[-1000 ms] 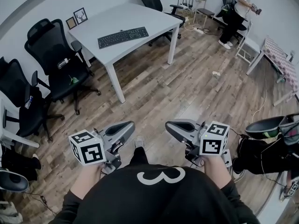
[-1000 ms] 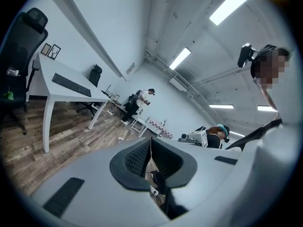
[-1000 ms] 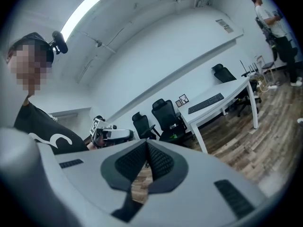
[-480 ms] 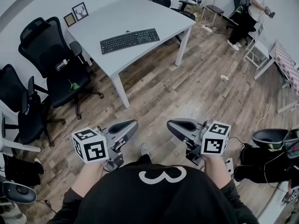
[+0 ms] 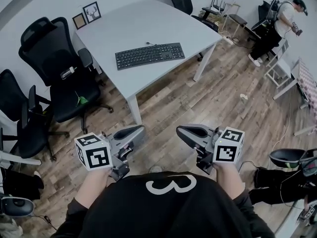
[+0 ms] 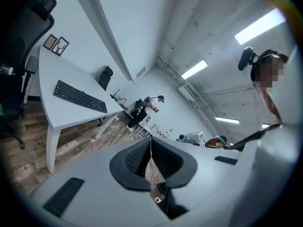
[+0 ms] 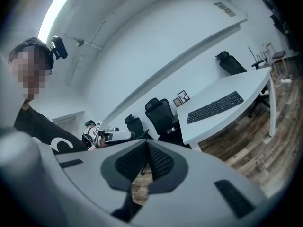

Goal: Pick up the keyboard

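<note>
Wood-floor office. White tabletop (image 5: 163, 21) at 12 o'clock, keyboard (image 5: 150, 55) flat near its front edge, easy reach. Left gripper (image 5: 140, 131), right gripper (image 5: 179, 131): jaws together, nothing between, held side by side, well short of keyboard. Likely approach carry.

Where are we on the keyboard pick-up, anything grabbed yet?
Done: nothing yet; the keyboard lies flat on the white table, untouched. In hand: the left tool and right tool are both shut and empty, held over the wood floor short of the table. Left: reach the table, open a tool, grip the keyboard and lift it.
</note>
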The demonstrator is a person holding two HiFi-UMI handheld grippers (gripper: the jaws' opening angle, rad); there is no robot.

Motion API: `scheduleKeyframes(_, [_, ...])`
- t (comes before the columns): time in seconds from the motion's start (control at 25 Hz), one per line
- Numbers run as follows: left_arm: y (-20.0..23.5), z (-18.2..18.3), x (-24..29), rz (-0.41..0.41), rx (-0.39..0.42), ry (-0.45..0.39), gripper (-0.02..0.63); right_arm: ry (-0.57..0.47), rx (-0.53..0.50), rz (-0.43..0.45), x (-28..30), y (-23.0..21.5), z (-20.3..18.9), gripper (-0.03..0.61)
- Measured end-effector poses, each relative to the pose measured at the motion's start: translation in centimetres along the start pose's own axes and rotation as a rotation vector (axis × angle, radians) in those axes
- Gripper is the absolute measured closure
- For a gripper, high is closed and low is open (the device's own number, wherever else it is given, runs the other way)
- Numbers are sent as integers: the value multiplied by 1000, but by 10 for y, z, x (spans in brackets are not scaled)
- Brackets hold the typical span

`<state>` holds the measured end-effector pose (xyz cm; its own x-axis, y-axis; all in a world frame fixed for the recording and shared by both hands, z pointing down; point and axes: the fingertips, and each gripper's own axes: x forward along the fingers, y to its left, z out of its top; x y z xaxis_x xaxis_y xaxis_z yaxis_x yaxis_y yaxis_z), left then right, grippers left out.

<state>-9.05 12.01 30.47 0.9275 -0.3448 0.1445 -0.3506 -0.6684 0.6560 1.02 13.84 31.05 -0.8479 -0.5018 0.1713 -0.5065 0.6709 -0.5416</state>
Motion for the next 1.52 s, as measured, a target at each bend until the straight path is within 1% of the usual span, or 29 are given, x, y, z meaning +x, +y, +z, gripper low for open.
scheduleKeyframes(0.24, [26, 19, -17, 20, -55, -75, 598, 32, -28, 8, 18, -4, 9, 569])
scheduleKeyframes(0.48, [37, 31, -18, 31, -55, -90, 597, 6, -23, 37, 27, -11, 24, 569])
scheduleKeyframes(0.72, [47, 49, -4, 46, -27, -89, 597, -7, -40, 71, 39, -30, 47, 569])
scheduleKeyframes(0.88, [65, 59, 7, 68, -39, -79, 597, 0, -28, 99, 52, -53, 62, 569])
scheduleKeyframes(1.0, [85, 74, 17, 91, -50, -92, 597, 14, -17, 123, 68, -75, 75, 569])
scheduleKeyframes(1.24, [129, 96, 48, 126, -102, -93, 597, 63, 2, 169, 101, -121, 102, 569])
scheduleKeyframes(1.44, [171, 130, 74, 157, -137, -112, 597, 96, 31, 186, 129, -168, 132, 569])
scheduleKeyframes(1.52, [181, 135, 80, 166, -142, -115, 597, 100, 42, 198, 135, -179, 138, 569])
